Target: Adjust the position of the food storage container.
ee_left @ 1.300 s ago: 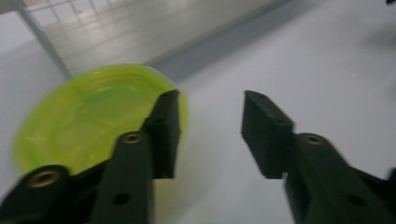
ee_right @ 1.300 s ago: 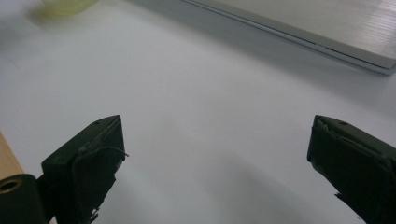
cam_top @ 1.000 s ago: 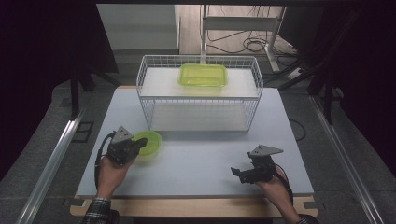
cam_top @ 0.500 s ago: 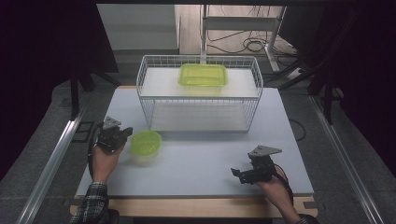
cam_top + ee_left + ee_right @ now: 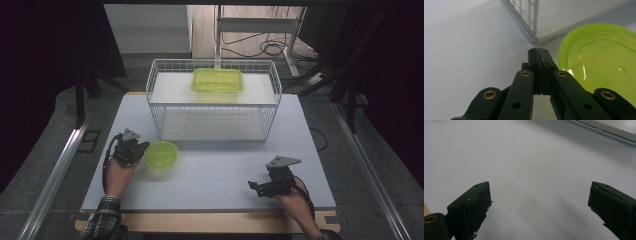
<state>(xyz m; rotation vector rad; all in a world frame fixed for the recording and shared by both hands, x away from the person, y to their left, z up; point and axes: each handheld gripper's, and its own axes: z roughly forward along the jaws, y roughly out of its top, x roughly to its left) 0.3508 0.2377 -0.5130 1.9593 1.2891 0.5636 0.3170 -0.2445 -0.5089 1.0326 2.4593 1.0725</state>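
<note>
Your table [image 5: 215,170] is a pale grey-white board, and the largest thing on it is the white wire basket [image 5: 212,102] standing toward its far side. A rectangular green container [image 5: 217,80] sits on the upper shelf inside that basket. Nearer to you, on the bare table in front of the basket's left corner, lies the round green bowl [image 5: 161,154], upright and open side up.

Your left gripper [image 5: 142,150] rests just beside the bowl's left edge, with your left hand [image 5: 120,172] behind it. In the left gripper view its jaws are pressed together with nothing between them, their tips lying just beside the bowl's rim [image 5: 599,60]; whether they touch the rim you cannot tell. The basket's corner [image 5: 531,22] stands a little beyond those tips.

Your right gripper [image 5: 255,186] sits well apart from the bowl, near the table's front right edge, with your right hand [image 5: 295,200] behind it. In the right gripper view [image 5: 539,207] its jaws stand wide apart over bare table, holding nothing.
</note>
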